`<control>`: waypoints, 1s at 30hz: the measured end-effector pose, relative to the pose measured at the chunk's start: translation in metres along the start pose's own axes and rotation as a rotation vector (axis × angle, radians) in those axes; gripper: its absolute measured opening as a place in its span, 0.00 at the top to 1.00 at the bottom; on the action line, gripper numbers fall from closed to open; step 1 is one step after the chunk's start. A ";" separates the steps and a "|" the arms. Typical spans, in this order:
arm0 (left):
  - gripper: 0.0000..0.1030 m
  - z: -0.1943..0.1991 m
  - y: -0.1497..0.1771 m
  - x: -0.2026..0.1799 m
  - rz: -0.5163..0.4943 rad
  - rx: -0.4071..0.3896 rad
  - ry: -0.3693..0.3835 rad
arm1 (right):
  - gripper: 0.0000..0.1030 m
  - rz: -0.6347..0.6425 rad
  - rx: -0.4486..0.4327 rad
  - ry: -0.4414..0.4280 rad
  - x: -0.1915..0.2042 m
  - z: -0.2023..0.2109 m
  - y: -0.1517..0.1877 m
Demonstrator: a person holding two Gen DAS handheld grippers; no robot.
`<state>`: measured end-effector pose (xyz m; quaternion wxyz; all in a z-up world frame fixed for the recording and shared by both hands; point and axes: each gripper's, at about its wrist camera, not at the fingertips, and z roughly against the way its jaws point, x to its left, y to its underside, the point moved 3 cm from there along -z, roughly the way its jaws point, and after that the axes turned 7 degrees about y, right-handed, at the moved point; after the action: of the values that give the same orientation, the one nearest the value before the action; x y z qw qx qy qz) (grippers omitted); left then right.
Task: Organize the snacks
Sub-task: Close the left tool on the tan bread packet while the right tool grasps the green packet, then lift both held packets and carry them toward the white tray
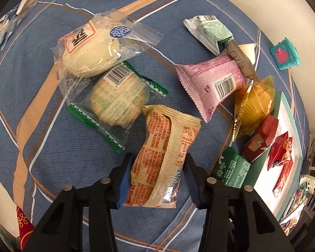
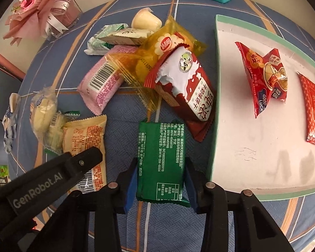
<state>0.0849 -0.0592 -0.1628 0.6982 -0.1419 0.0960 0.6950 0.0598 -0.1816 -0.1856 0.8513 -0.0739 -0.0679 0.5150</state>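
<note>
We see left gripper (image 1: 157,180) clamped on cream packet (image 1: 161,157), flat on blue cloth (image 1: 52,157). Only right view shows right gripper (image 2: 160,184) pinching green packet (image 2: 160,159) beside tray (image 2: 218,105); pink bouquet (image 2: 37,6) too.

I am reading "GenRobot.AI" in grey letters on my left claw (image 2: 88,158), seen from my right wrist. "GOOD LUCK" is showing in white on the red peanut packet (image 2: 262,75) lying in the tray (image 2: 217,105). The other wrappers are carrying Chinese print and barcodes.
</note>
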 end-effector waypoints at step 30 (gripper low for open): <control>0.65 0.055 -0.004 -0.058 -0.113 -0.215 0.101 | 0.59 -0.030 -0.153 -0.109 -0.055 0.097 0.007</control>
<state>0.0842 -0.0960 -0.0917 0.7112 -0.2560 0.0480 0.6530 0.0095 -0.2219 -0.0944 0.8457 -0.1093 -0.1544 0.4990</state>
